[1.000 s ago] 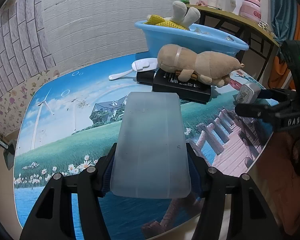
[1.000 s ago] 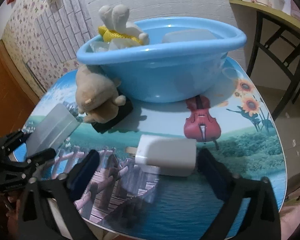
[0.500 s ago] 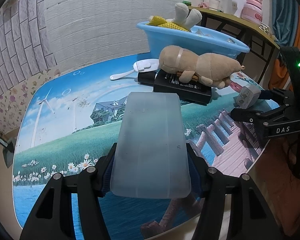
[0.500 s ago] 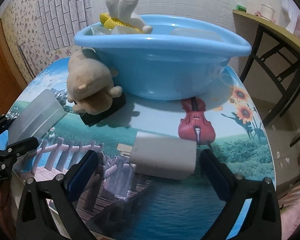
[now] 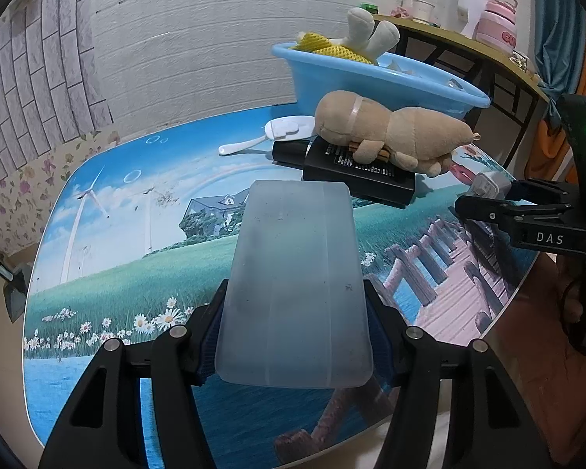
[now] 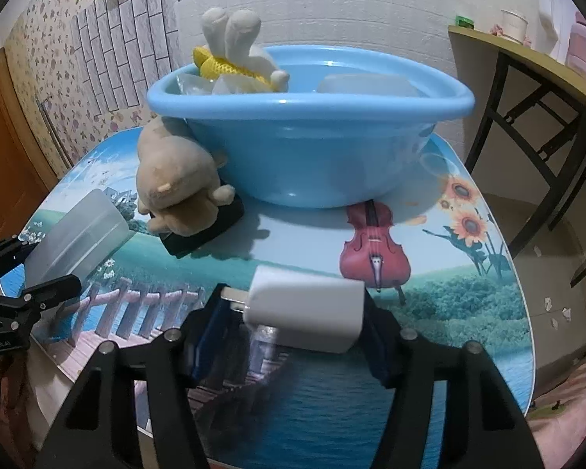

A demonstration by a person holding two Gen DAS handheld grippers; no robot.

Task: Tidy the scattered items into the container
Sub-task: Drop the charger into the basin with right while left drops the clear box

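White charger block (image 6: pixel 306 314) (prongs leftward) sits pinched in the just-closed right tool (image 6: pixel 293 324); left tool (image 5: pixel 293 336) clamps frosted box (image 5: pixel 295 285).

Left gripper (image 5: pixel 293 336) is pitched downward, jaws clamped on a frosted box (image 5: pixel 293 285) projecting ahead of the fingertips. Right gripper (image 6: pixel 297 324) is likewise pitched down; its jaws have just been closing, pads now pressed on a white charger (image 6: pixel 306 310).

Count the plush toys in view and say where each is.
2: a tan plush lying on the black box beside the blue basin; a white plush inside the basin. Others may be hidden there.
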